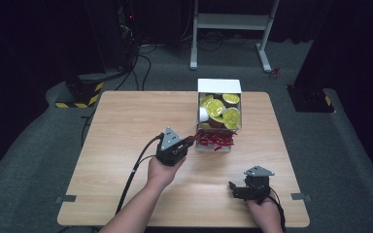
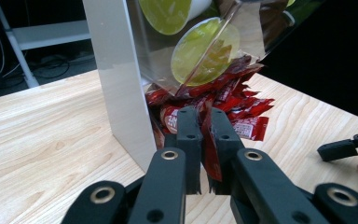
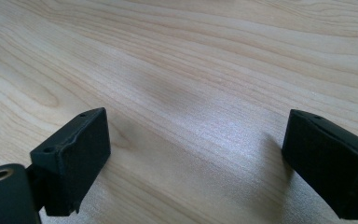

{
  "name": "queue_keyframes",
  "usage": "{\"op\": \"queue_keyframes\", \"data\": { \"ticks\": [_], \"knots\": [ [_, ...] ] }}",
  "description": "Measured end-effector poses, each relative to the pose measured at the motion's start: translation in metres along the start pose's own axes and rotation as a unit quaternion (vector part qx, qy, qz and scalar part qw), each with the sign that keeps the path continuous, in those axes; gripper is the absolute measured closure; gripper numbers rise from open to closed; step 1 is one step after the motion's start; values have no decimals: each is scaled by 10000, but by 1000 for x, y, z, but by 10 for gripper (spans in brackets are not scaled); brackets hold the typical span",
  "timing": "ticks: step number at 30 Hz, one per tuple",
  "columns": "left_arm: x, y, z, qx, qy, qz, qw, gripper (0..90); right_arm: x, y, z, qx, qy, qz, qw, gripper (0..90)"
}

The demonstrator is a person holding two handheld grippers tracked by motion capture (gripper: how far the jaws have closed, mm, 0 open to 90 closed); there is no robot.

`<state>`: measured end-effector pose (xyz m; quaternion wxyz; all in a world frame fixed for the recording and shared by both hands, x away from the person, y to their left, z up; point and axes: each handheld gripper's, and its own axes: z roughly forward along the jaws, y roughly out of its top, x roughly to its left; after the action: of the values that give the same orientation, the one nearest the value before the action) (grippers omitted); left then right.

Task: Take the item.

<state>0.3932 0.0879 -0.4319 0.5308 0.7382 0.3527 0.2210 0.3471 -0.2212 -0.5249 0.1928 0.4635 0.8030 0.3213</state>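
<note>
A person seated at a light wooden table [image 1: 126, 145] worked two hand-held grippers beside a white box [image 1: 218, 87] of gold-lidded cups [image 1: 216, 108]. The left gripper [image 2: 204, 140], seen in the left gripper view, had its two black jaws pressed together on a single red sachet [image 2: 211, 156], the packet's lower edge hanging just below the jaw tips. Directly ahead of those jaws lay a loose heap of red sachets [image 2: 233, 105], spilling from the box's near side onto the tabletop; a clear panel [image 2: 200, 42] of the box rose above the heap, with a yellow-green cup lid [image 2: 205, 56] leaning against it from inside. The box's white wall [image 2: 121, 84] stood just to the left of the jaws.

From the high view, the left gripper [image 1: 189, 141] reached toward the sachet pile [image 1: 215, 140] at the box's front, while the right gripper [image 1: 233, 187] sat well apart from it, near the table's near edge, held low over bare wood. The right gripper's jaws stood wide apart with nothing between them, as the right gripper view [image 3: 196, 158] showed. Whether the pinched sachet had come fully free of the pile was hard to judge from these angles.
</note>
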Motion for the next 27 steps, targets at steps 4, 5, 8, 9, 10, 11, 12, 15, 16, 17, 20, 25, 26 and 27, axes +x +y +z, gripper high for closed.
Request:
{"op": "queue_keyframes", "data": {
  "ticks": [4, 5, 8, 9, 10, 11, 12, 15, 16, 17, 20, 25, 26, 27],
  "knots": [
    [-1, 2, -2, -28, -15, -4, 10000, 853, 0, 0, 0, 1, 0, 1, 10000, 74],
    [-1, 3, -3, -35, -14, 21, 10000, 853, 0, 0, 0, 1, 0, 0, 10000, 74],
    [-1, 4, -4, -61, -29, 12, 10000, 854, 0, 0, 0, 1, 1, 0, 10000, 74],
    [-1, 5, -5, -67, -29, 18, 10000, 854, 0, 0, 0, 0, 3, 0, 10000, 74],
    [-1, 5, -5, -69, -33, 6, 10000, 855, 0, 0, 0, 1, 3, 0, 10000, 74],
    [-1, 5, -5, -69, -33, 6, 10000, 855, 0, 0, 0, 1, 3, 0, 10000, 74],
    [-2, 6, -7, -85, -33, 25, 10000, 855, 0, 0, 0, 1, 1, 0, 10000, 74],
    [-2, 7, -13, -141, -66, 17, 9999, 856, 0, 0, 0, 1, 2, -2, 10000, 74],
    [-2, 8, -15, -169, -77, 13, 9998, 856, 0, 0, 0, 2, 1, 0, 10000, 74],
    [-2, 8, -17, -188, -78, 12, 9998, 857, 0, 0, 0, 2, 2, 0, 10000, 74],
    [-2, 10, -22, -236, -132, -10, 9996, 858, 0, 0, 0, 2, 1, 0, 10000, 74],
    [-1, 9, -28, -293, -145, -1, 9995, 859, 0, 0, 0, 1, 2, 0, 10000, 74],
    [-1, 9, -30, -313, -157, -24, 9994, 859, 0, 0, 0, 1, 1, -1, 10000, 74],
    [-1, 9, -32, -337, -174, -51, 9993, 859, 0, 0, 0, 1, 0, 1, 10000, 74]
  ]
}}
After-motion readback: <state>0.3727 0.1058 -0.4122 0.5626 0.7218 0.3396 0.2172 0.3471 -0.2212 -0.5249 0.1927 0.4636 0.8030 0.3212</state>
